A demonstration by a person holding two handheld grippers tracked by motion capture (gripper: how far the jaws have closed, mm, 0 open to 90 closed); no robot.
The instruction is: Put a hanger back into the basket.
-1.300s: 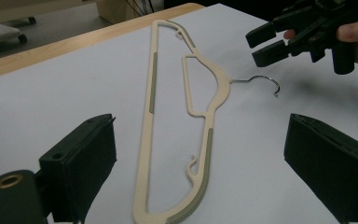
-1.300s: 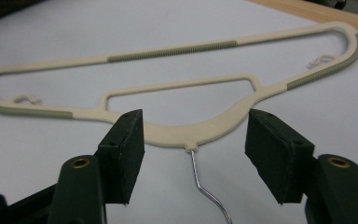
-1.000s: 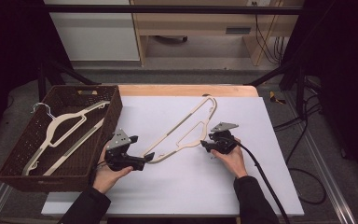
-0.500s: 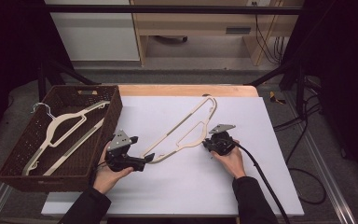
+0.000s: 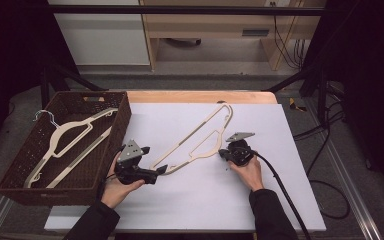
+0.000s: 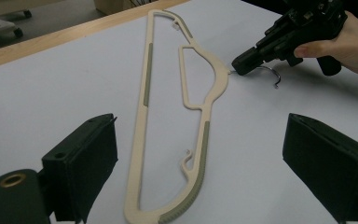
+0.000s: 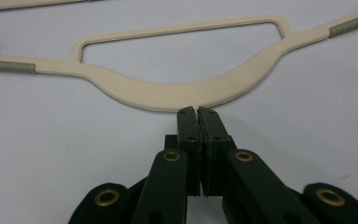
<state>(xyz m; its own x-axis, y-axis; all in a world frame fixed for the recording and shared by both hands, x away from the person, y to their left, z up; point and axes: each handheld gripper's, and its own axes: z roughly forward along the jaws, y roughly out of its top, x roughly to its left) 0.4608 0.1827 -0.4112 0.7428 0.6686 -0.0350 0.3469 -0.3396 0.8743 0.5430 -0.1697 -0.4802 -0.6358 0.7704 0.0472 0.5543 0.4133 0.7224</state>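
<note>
Cream plastic hanger (image 7: 168, 95) flat on the white table (image 5: 205, 200), aslant, just right of the woven basket (image 5: 10, 185) holding a second hanger (image 5: 65, 135). Right tool (image 7: 196, 111) clenched at the neck, jaws just closed, seemingly pinching the stem of the metal hook (image 6: 270, 74) curling out beneath it. Left tool (image 5: 161, 170) released, jaws wide to either side of the hanger's near end, no pad pressing.

Judged step: getting a second hold before lifting. To do well: bring the left tool down squarely over the ridged grey strip at the shoulder end, close across the flat of the plastic rather than its rounded edge, and check for firm contact first. Keep the right pinch steady meanwhile, since thin wire probably swivels easily. Then raise both ends together, level, to avoid twisting or dragging across the table.
</note>
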